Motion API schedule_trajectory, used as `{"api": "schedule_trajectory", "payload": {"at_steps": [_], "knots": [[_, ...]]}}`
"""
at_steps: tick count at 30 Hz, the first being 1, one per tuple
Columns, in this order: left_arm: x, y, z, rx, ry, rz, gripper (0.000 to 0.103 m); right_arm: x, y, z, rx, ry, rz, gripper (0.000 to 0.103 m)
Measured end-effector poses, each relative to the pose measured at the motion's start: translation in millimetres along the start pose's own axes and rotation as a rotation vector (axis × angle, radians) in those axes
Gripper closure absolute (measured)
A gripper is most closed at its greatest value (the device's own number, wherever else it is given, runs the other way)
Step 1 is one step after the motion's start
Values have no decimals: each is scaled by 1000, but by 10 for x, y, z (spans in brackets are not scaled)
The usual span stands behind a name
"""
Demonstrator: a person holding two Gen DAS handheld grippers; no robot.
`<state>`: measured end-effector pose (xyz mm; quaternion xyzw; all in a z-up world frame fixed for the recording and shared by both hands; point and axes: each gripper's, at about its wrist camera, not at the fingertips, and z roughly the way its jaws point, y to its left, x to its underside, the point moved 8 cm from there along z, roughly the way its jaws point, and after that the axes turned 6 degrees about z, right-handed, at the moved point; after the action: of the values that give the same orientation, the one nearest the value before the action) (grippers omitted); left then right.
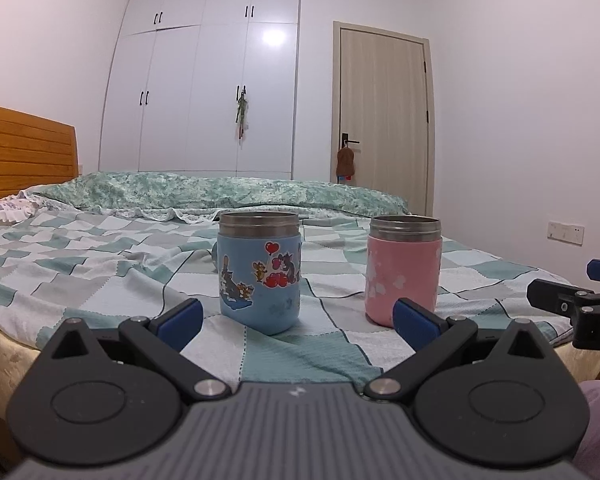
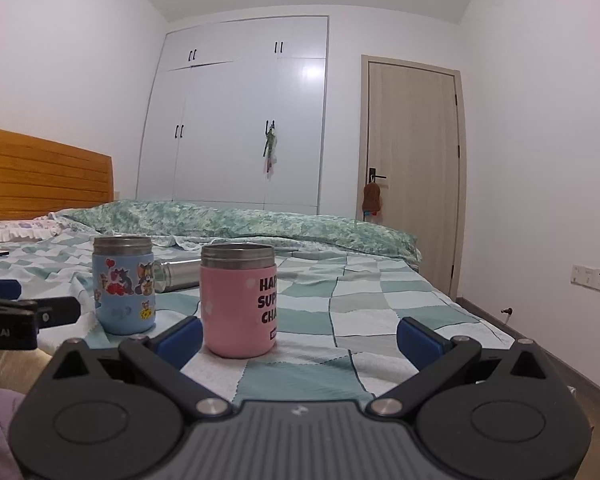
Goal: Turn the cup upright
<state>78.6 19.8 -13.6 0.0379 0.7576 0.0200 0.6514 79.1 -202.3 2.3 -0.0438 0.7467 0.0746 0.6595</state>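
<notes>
A blue cartoon cup and a pink cup stand upright on the checked bedspread, steel rims up. In the right wrist view the blue cup is at left and the pink cup has black lettering. My left gripper is open and empty, just short of the blue cup. My right gripper is open and empty, with the pink cup ahead near its left finger. The right gripper also shows at the left wrist view's right edge.
A steel bottle lies on its side behind the cups. A green quilt is bunched at the far side of the bed. A wooden headboard is at left. White wardrobe and door stand behind.
</notes>
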Motion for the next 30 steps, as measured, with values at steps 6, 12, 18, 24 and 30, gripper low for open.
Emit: {"api": "schedule_trajectory", "payload": {"at_steps": [6, 12, 18, 24, 30], "knots": [[0, 2, -6, 0, -4, 2, 0, 14, 15, -13, 2, -7, -8, 0], [-2, 4, -7, 0, -6, 3, 0, 18, 26, -20, 1, -11, -15, 0], [-6, -2, -13, 2, -10, 4, 0, 24, 31, -25, 1, -14, -16, 0], [-9, -15, -24, 2, -14, 7, 0, 22, 35, -25, 1, -16, -16, 0], [-9, -14, -21, 4, -13, 7, 0, 25, 37, -28, 1, -16, -16, 0]]}}
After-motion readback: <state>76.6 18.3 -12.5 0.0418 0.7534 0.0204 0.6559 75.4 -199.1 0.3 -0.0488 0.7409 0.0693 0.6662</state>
